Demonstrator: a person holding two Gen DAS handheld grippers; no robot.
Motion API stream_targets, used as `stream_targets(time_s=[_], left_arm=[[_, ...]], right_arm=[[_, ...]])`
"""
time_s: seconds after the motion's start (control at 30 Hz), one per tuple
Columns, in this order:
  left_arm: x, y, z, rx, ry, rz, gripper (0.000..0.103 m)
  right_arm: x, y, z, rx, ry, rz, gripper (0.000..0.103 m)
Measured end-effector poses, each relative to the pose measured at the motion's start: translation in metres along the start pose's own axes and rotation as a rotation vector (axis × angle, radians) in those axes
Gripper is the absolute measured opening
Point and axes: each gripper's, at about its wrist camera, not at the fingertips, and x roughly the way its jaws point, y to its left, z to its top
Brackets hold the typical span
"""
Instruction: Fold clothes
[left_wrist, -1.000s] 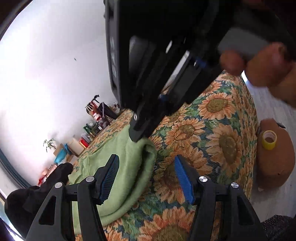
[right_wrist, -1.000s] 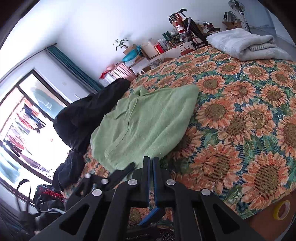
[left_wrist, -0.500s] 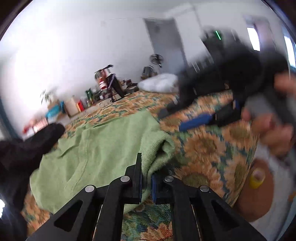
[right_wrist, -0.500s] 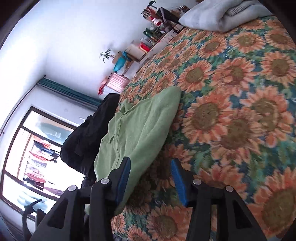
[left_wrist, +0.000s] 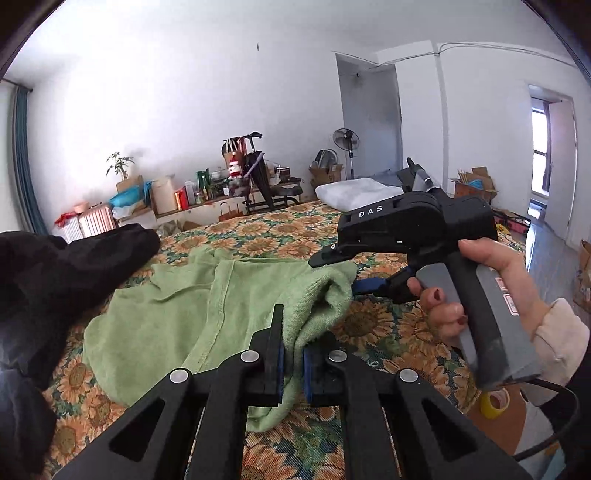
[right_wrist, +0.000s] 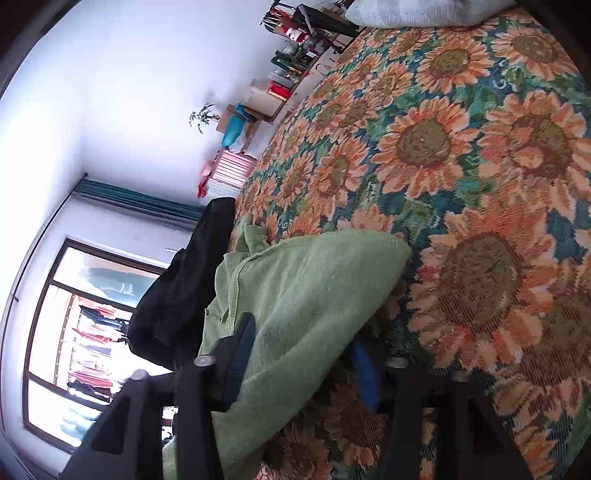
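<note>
The left gripper (left_wrist: 291, 363) is sitting at the bottom middle of the left wrist picture, and its two fingers are pinching a fold of the green garment (left_wrist: 192, 314) between their blue pads. The green garment is lying across the sunflower bedspread (left_wrist: 373, 325), filling the middle of that picture. To the right, a hand (left_wrist: 476, 291) is gripping the handle of the right gripper (left_wrist: 345, 271), whose tips are reaching to the far corner of the green cloth. In the right wrist picture, the right gripper (right_wrist: 303, 354) is sitting at the bottom with its fingers spread wide, and the green garment (right_wrist: 303, 295) is lying between them, not squeezed. A black garment (left_wrist: 62, 273) is lying on the left side of the left wrist picture, touching the green one. A white pillow (left_wrist: 358, 192) is resting far back on the bed.
</note>
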Motion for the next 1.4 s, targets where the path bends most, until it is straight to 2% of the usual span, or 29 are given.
stream_targets(time_s=[0.03,0.13,0.37,0.5,0.6,0.7,0.8,0.9,0.93,1.03,1.07,1.13,1.23,1.27,1.33,1.4], left_arm=[[-0.001,0.002,0.000,-0.006,0.001,0.001,0.007],[-0.004,0.006,0.003,-0.032,0.011,-0.015,0.007],[-0.068,0.032,0.051,-0.202,-0.090,-0.242,0.007],[-0.124,0.040,0.092,-0.275,-0.206,-0.479,0.007],[-0.148,0.060,0.116,-0.375,-0.227,-0.664,0.007],[-0.157,0.080,0.130,-0.482,-0.212,-0.781,0.007],[-0.158,0.086,0.135,-0.517,-0.192,-0.793,0.007],[-0.140,0.093,0.136,-0.550,-0.147,-0.803,0.007],[-0.130,0.093,0.138,-0.547,-0.124,-0.792,0.007],[-0.098,0.101,0.154,-0.528,-0.067,-0.699,0.007],[-0.091,0.104,0.160,-0.523,-0.072,-0.668,0.007],[-0.102,0.107,0.187,-0.443,-0.142,-0.597,0.007],[-0.135,0.107,0.218,-0.297,-0.291,-0.509,0.007],[-0.144,0.107,0.224,-0.270,-0.315,-0.495,0.007],[-0.154,0.107,0.223,-0.231,-0.327,-0.469,0.007],[-0.153,0.108,0.206,-0.208,-0.309,-0.439,0.007]], right_arm=[[-0.014,0.011,-0.002,-0.024,-0.038,0.006,0.010],[-0.058,0.046,-0.008,-0.094,-0.150,0.026,0.008],[-0.159,0.126,-0.021,-0.259,-0.413,0.071,0.008],[-0.217,0.179,-0.041,-0.359,-0.545,0.093,0.008],[-0.249,0.217,-0.060,-0.428,-0.608,0.102,0.008],[-0.248,0.229,-0.070,-0.451,-0.607,0.071,0.008],[-0.241,0.234,-0.076,-0.463,-0.599,0.033,0.008],[-0.228,0.231,-0.058,-0.449,-0.606,0.010,0.008],[-0.224,0.230,-0.052,-0.444,-0.608,0.002,0.008],[-0.211,0.227,-0.034,-0.430,-0.615,-0.021,0.008],[-0.206,0.226,-0.028,-0.425,-0.617,-0.028,0.008],[-0.201,0.228,-0.019,-0.428,-0.631,-0.037,0.008],[-0.208,0.256,-0.033,-0.513,-0.692,-0.027,0.008],[-0.208,0.261,-0.039,-0.535,-0.700,-0.037,0.008],[-0.201,0.260,-0.056,-0.562,-0.690,-0.062,0.008],[-0.185,0.239,-0.074,-0.554,-0.640,-0.093,0.008]])
